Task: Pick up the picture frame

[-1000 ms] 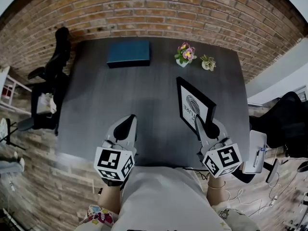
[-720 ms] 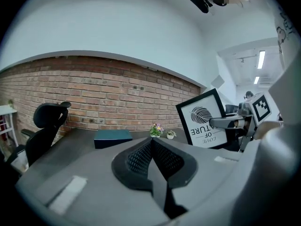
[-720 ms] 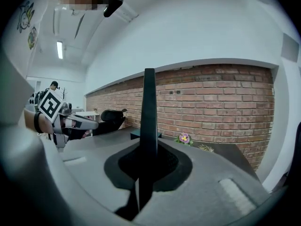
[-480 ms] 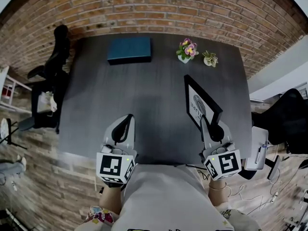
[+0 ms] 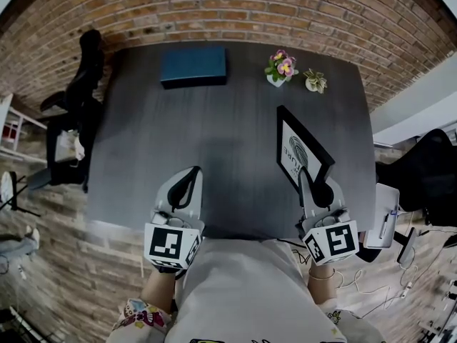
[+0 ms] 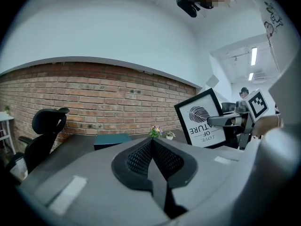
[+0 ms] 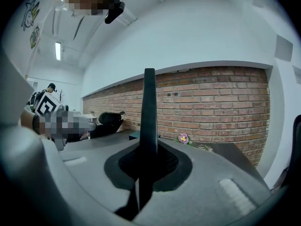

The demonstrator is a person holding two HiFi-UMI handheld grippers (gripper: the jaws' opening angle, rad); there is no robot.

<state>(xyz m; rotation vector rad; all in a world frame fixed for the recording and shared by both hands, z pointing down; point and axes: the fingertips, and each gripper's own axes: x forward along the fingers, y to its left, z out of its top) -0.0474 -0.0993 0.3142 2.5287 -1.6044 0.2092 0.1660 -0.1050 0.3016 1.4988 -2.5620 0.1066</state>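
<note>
The picture frame [image 5: 303, 151] is black with a white leaf print, and it stands tilted on its edge above the dark table [image 5: 178, 141]. My right gripper [image 5: 303, 182] is shut on its near lower edge. In the right gripper view the frame's thin black edge [image 7: 149, 109] rises straight up between the jaws. The left gripper view shows the frame's printed face [image 6: 202, 119] at the right, with the right gripper [image 6: 226, 121] on it. My left gripper [image 5: 191, 179] is shut and empty over the table's near left part.
A dark blue box [image 5: 194, 66] lies at the table's far edge. A pot of flowers [image 5: 282, 66] and a small plant [image 5: 315, 81] stand at the far right. A black chair [image 5: 78, 98] stands left of the table, another chair [image 5: 421, 170] right. A brick wall lies behind.
In the head view the frame and my right gripper have shifted slightly to the right. The left gripper has hardly moved.
</note>
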